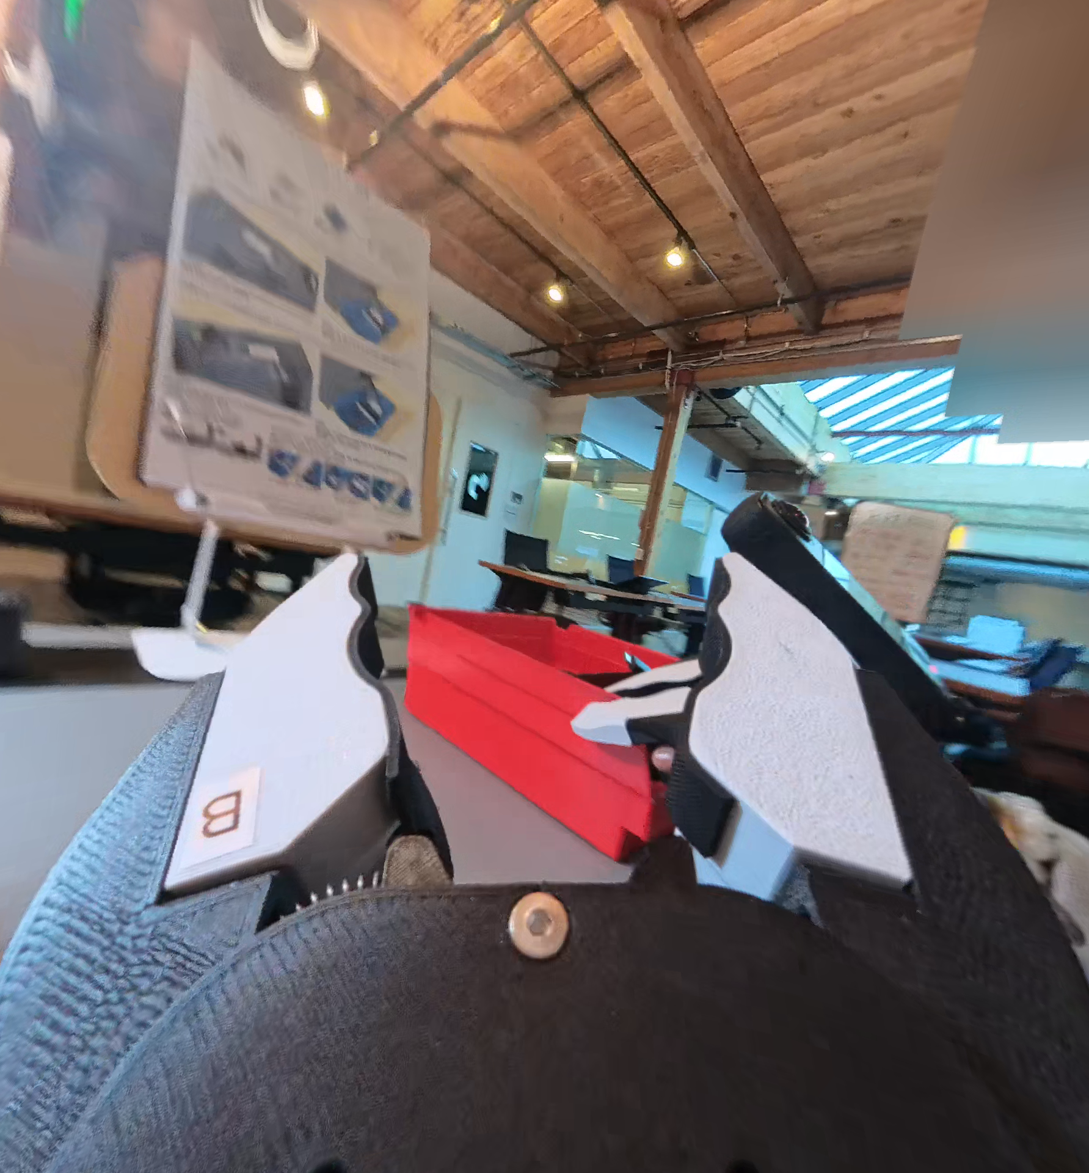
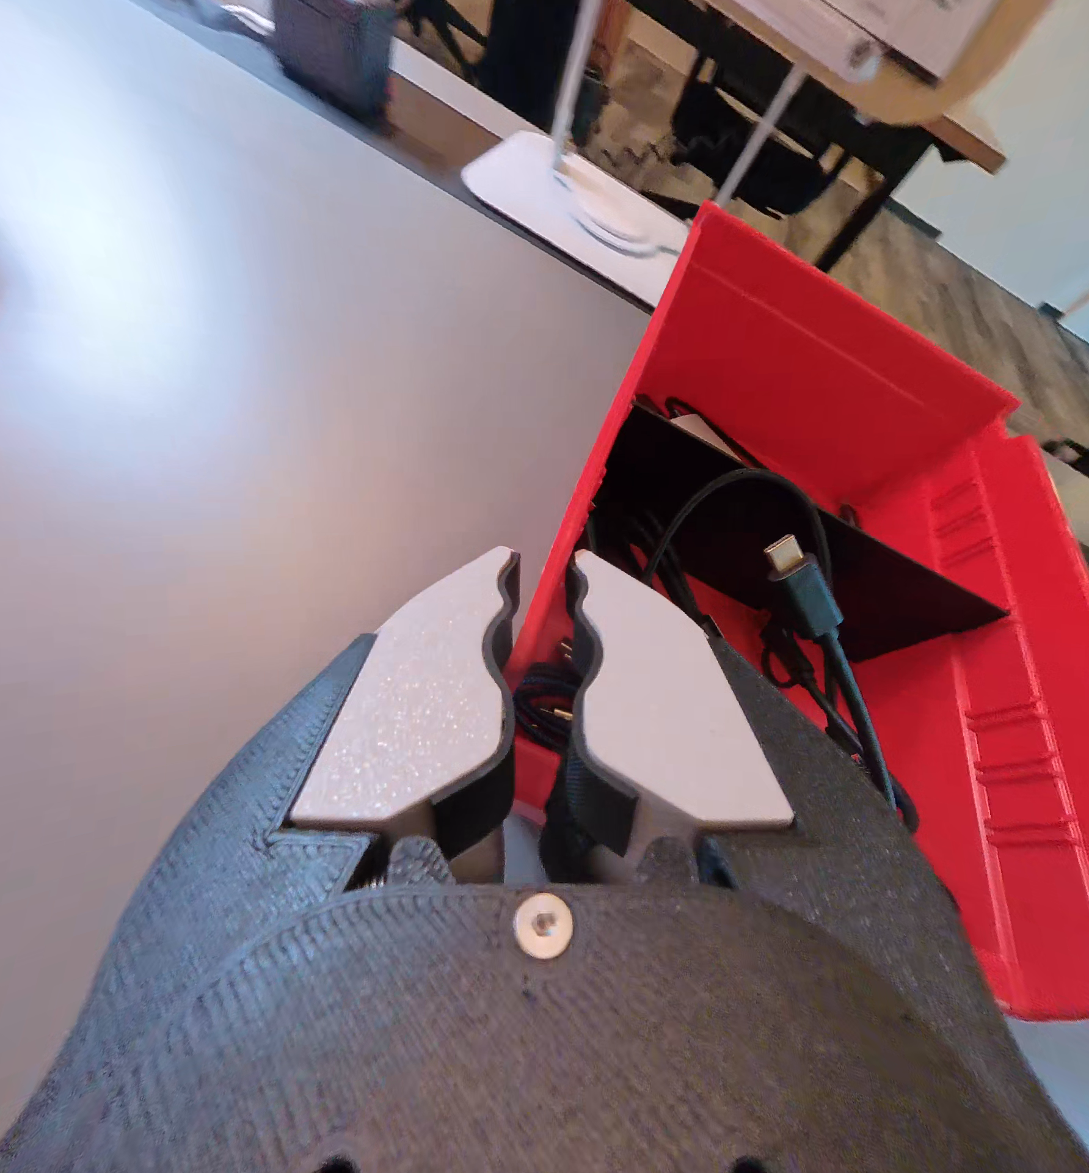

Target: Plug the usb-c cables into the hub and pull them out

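Cables (image 2: pixel 846 641) (one with a bare plug) crowd the red bin (image 2: pixel 1005 730); right gripper (image 2: pixel 545 562) hangs narrowly parted over its wall, left gripper (image 1: pixel 538 593) wide apart, both empty.

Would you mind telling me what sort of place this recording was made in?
Probably an open-plan office or lab in a converted industrial building: exposed wooden ceiling beams with spotlights, desks with monitors behind, and a red bin of cables on a grey table.
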Tool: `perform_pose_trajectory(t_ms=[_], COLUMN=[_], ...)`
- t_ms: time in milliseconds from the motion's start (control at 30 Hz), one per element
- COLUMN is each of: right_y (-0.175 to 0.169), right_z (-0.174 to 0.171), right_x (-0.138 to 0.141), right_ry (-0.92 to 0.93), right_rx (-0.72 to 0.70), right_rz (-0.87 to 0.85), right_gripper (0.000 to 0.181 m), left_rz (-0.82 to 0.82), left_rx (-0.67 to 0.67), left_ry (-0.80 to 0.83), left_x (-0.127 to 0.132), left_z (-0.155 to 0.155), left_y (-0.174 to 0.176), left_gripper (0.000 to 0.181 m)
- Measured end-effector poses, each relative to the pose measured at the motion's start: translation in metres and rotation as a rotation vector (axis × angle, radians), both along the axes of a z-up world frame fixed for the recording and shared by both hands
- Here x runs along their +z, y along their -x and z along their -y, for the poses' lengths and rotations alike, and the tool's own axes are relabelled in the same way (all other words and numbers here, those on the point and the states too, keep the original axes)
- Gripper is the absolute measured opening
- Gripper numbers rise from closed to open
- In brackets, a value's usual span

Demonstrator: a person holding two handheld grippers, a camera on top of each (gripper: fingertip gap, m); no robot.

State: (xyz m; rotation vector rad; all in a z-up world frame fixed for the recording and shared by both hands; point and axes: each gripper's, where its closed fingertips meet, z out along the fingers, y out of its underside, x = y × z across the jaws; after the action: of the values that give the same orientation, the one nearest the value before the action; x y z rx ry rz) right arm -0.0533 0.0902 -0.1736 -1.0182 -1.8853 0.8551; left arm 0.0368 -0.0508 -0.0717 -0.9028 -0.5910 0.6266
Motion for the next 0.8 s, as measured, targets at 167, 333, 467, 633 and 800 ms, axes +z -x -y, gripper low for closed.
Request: perform_pose_trajectory(t_ms=[167, 333, 467, 633, 800], right_y=[-0.008, -0.011, -0.01, -0.014, -0.026], right_z=[0.069, 0.137, 0.187, 0.234, 0.27], right_x=[0.0, 0.001, 0.002, 0.002, 0.003], right_ry=[-0.025, -0.065, -0.084, -0.074, -0.032], right_rx=[0.155, 0.283, 0.36, 0.436, 0.508], right_rz=[0.007, 0.005, -0.004, -0.005, -0.006], right_gripper=[0.016, 0.021, 0.023, 0.023, 0.022], left_rz=[-0.166, -0.236, -0.272, -0.269, -0.23], left_rx=[0.202, 0.402, 0.607, 0.824, 0.983], left_ry=[0.09, 0.051, 0.094, 0.089, 0.108], left_x=[0.036, 0.065, 0.077, 0.08, 0.075], left_z=[0.049, 0.124, 0.185, 0.255, 0.302], left_y=[-0.018, -0.039, -0.061, -0.09, -0.112], left_gripper=[0.098, 0.095, 0.093, 0.091, 0.089])
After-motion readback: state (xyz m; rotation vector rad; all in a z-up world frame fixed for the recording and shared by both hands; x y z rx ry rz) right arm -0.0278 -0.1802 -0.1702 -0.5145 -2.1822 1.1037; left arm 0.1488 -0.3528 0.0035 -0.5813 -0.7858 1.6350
